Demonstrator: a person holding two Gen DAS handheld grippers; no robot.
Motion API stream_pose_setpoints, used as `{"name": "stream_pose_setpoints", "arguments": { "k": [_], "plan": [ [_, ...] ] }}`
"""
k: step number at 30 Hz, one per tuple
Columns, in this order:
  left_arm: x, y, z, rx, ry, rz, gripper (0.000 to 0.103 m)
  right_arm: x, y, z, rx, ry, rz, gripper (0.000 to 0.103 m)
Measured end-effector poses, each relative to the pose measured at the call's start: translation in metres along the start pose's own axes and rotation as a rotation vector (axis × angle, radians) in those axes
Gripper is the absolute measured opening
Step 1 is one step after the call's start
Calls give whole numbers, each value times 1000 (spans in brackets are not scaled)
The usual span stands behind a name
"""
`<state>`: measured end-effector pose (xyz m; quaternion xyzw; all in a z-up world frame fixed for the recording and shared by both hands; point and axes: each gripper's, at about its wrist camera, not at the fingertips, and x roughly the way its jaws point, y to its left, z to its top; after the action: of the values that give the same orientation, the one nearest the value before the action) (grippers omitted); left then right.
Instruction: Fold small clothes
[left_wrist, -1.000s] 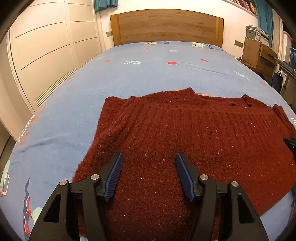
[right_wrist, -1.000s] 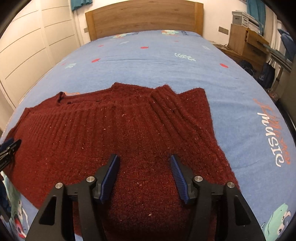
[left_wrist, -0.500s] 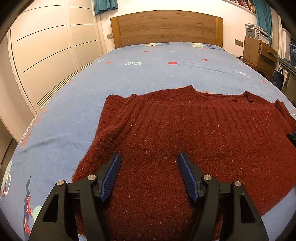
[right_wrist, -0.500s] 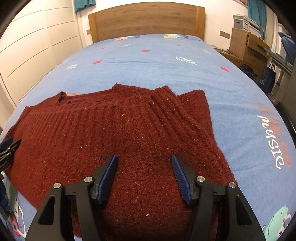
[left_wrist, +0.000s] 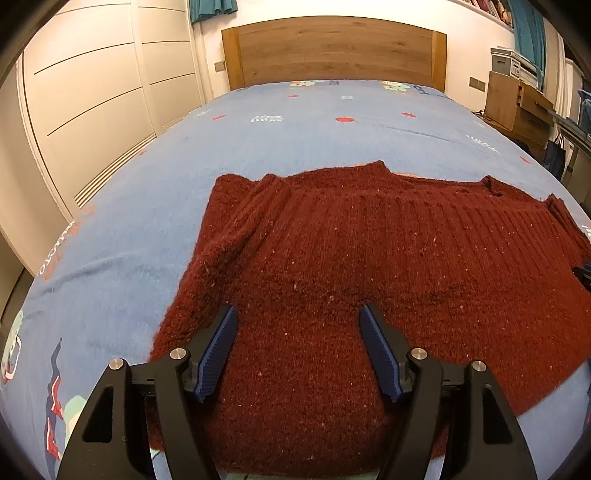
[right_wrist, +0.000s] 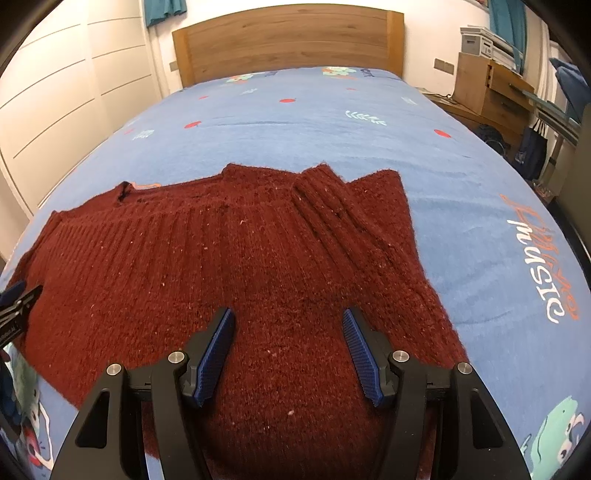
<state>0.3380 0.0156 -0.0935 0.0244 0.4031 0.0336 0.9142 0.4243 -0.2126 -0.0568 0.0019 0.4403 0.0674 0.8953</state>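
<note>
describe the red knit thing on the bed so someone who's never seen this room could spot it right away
Start at the wide bed with the wooden headboard and its blue printed bedspread. On the near part of that spread lies a dark red ribbed sweater, spread flat. It is the only garment there, and its solid maroon knit stands out from the small prints and lettering on the blue.

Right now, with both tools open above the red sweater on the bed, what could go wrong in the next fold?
1. The left tool, whose jaws have just been opening, and the right tool both hover over the middle of the red sweater, not an edge; closing there may bunch the knit.
2. The folded-in sleeve may slide out when lifted.
3. The pads may pinch the blue bedsheet too.
</note>
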Motion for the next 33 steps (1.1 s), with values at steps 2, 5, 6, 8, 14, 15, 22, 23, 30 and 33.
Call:
{"name": "stream_pose_setpoints", "arguments": {
  "k": [2, 5, 6, 8, 14, 15, 22, 23, 30, 33],
  "plan": [
    [-2, 0, -1, -5, 8, -3, 64, -3, -1, -2, 2, 4, 1, 63],
    [-5, 1, -3, -11, 20, -7, 65, -8, -2, -8, 8, 8, -1, 63],
    [-6, 1, -4, -13, 22, -8, 65, -9, -3, -9, 10, 8, -2, 63],
    [-8, 1, -6, -17, 27, -9, 66, -13, -4, -14, 14, 11, -4, 63],
    [-19, 6, -19, -54, 43, -23, 70, -22, -4, -24, 24, 19, -11, 63],
    [-21, 6, -21, -58, 48, -26, 71, -23, -5, -27, 26, 23, -12, 63],
    [-38, 11, -22, -39, 60, -46, 74, -37, -7, -34, 51, 69, -24, 63],
    [-40, 13, -19, -43, 51, -41, 74, -41, -6, -31, 46, 66, -26, 64],
    [-34, 15, -1, -2, 18, 11, 74, -47, -9, -13, 59, 20, -63, 64],
    [-21, 13, -3, 6, 40, 25, 75, -36, -8, -10, 54, 34, -66, 64]
  ]
}}
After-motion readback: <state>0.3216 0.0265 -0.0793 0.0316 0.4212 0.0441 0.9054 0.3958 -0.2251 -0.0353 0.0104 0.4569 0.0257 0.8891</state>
